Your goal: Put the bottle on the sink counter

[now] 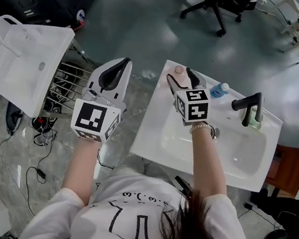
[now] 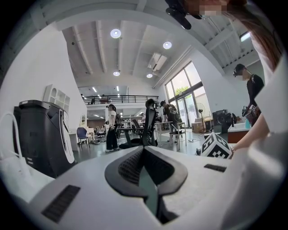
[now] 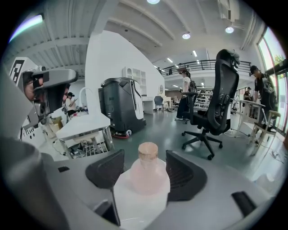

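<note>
Glossy white sink surface [image 1: 149,127], one frosted pink round bottle [image 3: 143,177] with cork-like cap standing on it between two ribbed black fingers [image 3: 182,175] of right gripper [image 3: 143,167], released, not pressing; left gripper [image 2: 145,157] fingers clenched, empty.

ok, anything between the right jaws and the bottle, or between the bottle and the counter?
Nothing visible. The bottle stands between the open jaws of the right gripper and already seems to rest on the far-left corner of the counter. The faucet and blue bottle stand off to the right.
</note>
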`<state>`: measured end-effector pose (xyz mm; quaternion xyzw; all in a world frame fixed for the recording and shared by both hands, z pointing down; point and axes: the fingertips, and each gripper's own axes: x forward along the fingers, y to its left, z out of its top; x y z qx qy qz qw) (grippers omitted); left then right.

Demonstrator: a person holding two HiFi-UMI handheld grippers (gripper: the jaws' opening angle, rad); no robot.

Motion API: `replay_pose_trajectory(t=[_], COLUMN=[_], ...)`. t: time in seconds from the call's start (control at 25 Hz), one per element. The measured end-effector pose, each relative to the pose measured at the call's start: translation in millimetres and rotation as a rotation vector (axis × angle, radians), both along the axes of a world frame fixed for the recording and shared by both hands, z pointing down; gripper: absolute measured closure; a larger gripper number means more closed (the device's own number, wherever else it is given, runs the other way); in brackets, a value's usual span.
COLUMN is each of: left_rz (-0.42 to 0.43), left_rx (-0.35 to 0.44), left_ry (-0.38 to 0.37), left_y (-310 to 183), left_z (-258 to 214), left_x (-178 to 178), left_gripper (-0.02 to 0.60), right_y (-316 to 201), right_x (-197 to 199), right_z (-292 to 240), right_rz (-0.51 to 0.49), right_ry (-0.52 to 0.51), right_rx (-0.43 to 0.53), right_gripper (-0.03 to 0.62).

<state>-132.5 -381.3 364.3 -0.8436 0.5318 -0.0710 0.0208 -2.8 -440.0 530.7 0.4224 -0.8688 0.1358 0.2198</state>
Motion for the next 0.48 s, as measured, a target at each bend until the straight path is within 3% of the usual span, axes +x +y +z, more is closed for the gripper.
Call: replay_pose_trajectory(t=[0.48], left_rz=[0.033], left_rx=[0.087], left_ry=[0.007], left_y=[13.5], left_z=[-39.7], left_x=[13.2], left_gripper=[0.572], right_y=[21.6], right_x=[9.2], right_z=[-46.3], right_rz=[0.039], right_ry=[-0.034], right_rx=[0.054], right_gripper=[0.309])
